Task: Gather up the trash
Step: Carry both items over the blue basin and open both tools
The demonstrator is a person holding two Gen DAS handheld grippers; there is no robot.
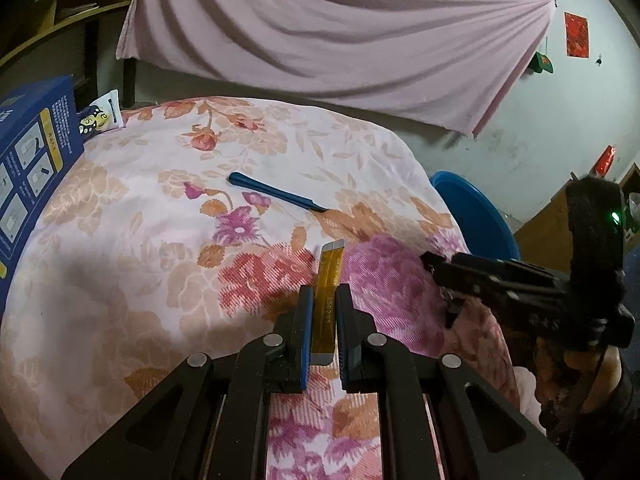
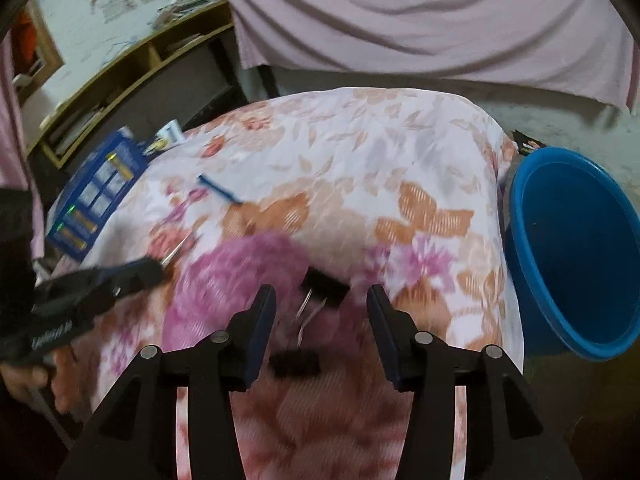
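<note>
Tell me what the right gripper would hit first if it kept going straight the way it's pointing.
Probably the black binder clip lying between the open right gripper fingers on the floral cloth; blur leaves depth unclear.

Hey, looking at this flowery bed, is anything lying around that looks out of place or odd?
Yes. A blue-handled tool lies loose in the middle of the floral cover, and black binder clips sit near its edge between the open right gripper fingers. The blue bin looks empty. The left gripper holds a yellow sachet.
</note>
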